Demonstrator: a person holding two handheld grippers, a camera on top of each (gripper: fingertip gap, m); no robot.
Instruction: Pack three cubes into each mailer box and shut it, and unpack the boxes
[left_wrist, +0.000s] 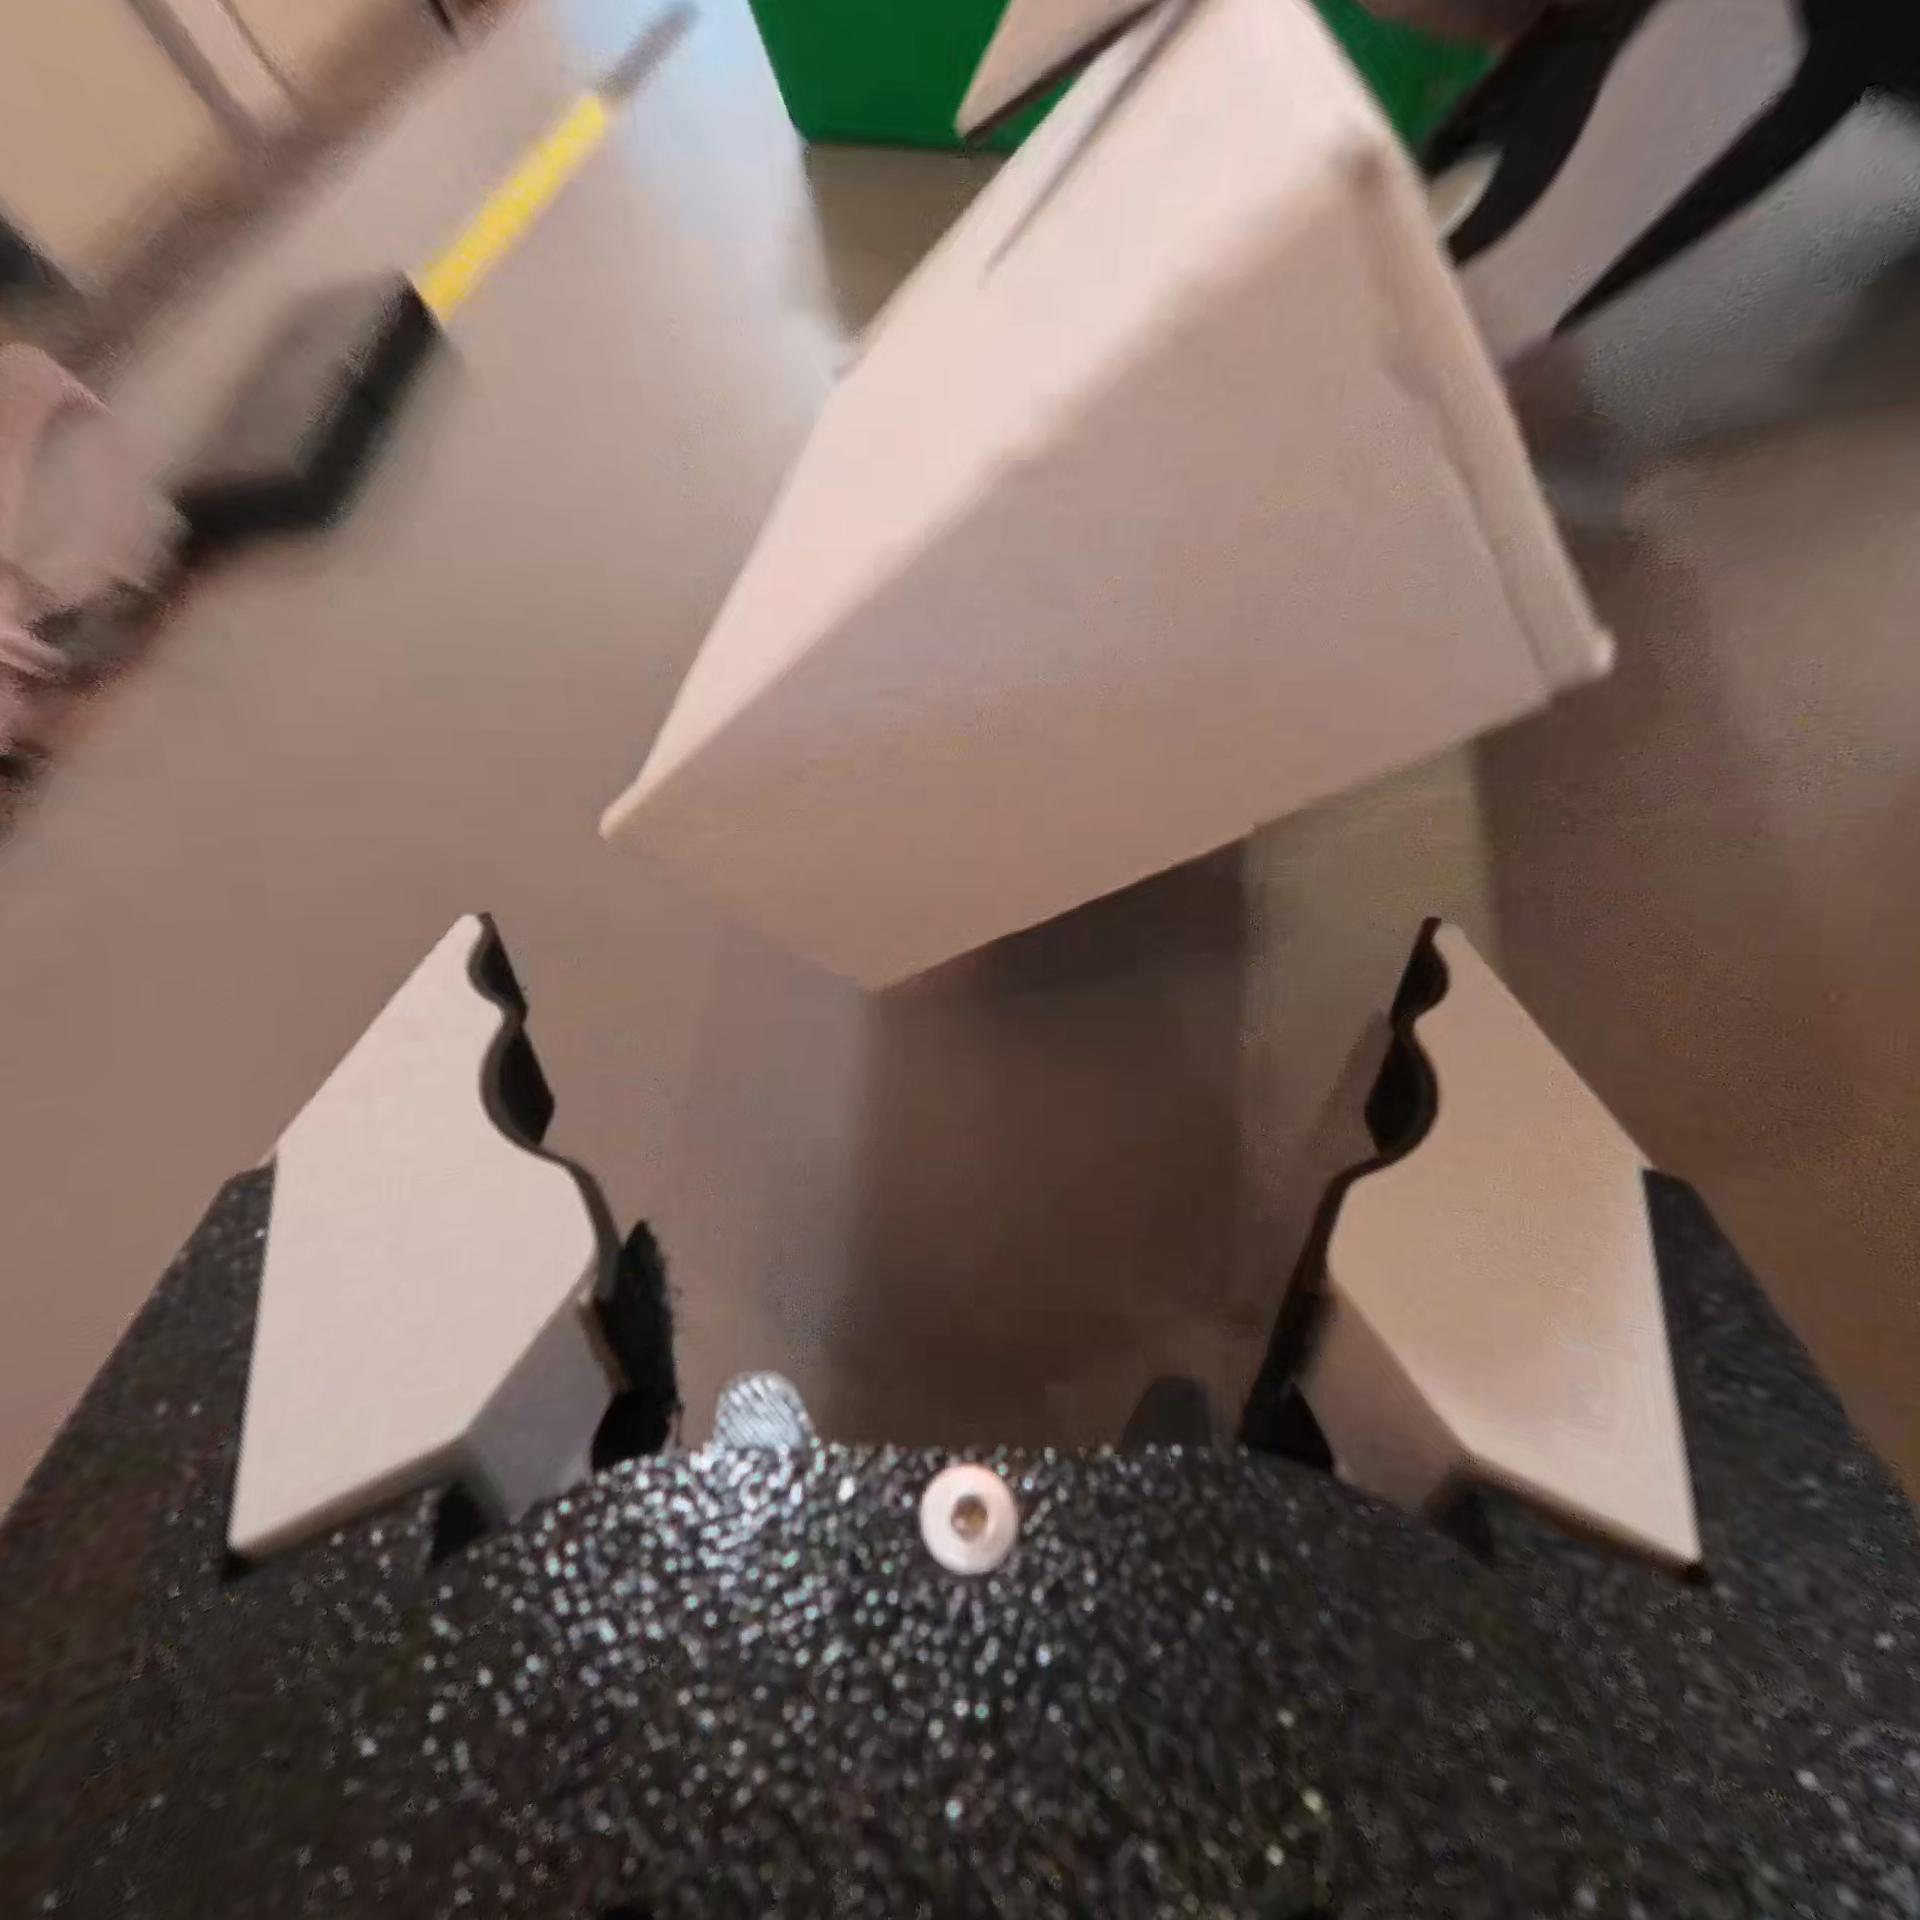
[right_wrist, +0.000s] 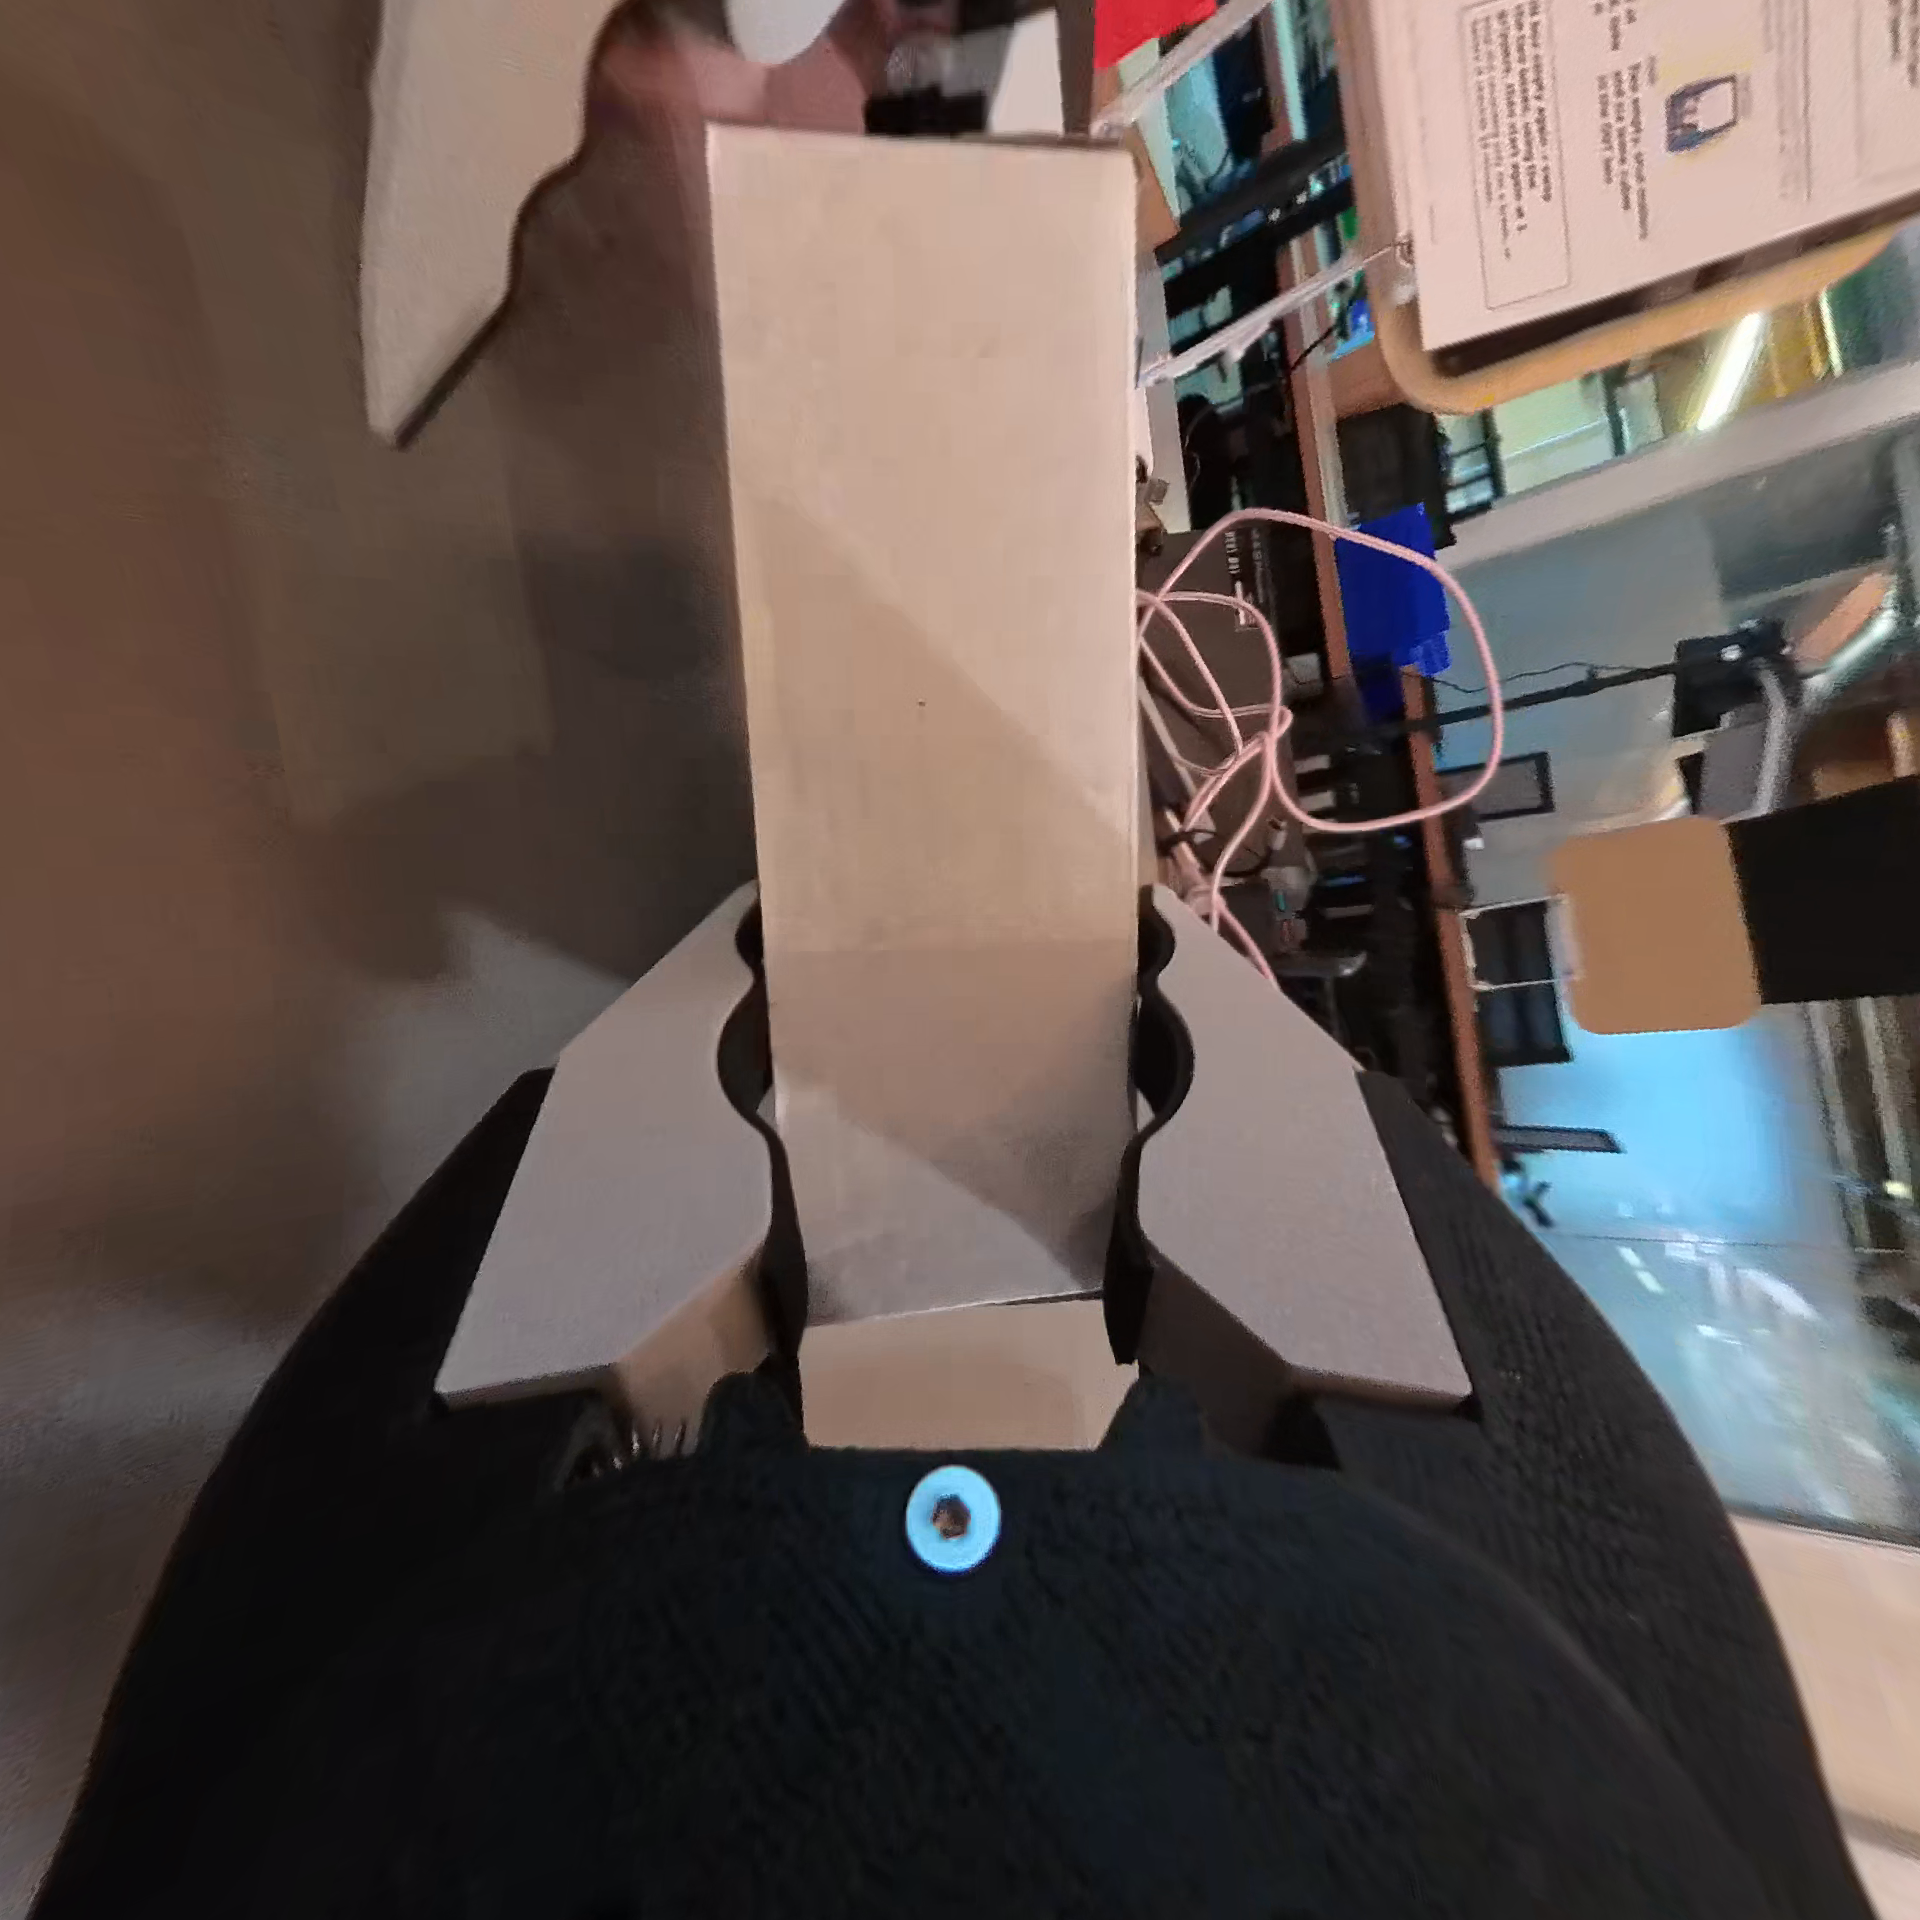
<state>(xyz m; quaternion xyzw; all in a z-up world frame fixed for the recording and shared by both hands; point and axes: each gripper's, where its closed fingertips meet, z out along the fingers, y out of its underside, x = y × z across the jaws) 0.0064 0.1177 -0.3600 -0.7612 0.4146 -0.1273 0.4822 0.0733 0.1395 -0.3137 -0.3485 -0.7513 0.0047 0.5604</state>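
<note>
Up front in the left wrist view, our left gripper is wide open, holding nothing, and the white mailer box hangs tilted above the table. Then, in the right wrist view, our right gripper squeezes that mailer box between its fingers.

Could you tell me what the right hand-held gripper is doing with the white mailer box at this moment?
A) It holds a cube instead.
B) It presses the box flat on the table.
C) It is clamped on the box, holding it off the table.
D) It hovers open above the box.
C: the right hand-held gripper has both fingers against the sides of the white mailer box, which hangs tilted above the table while the left hand-held gripper is open and empty.
</note>
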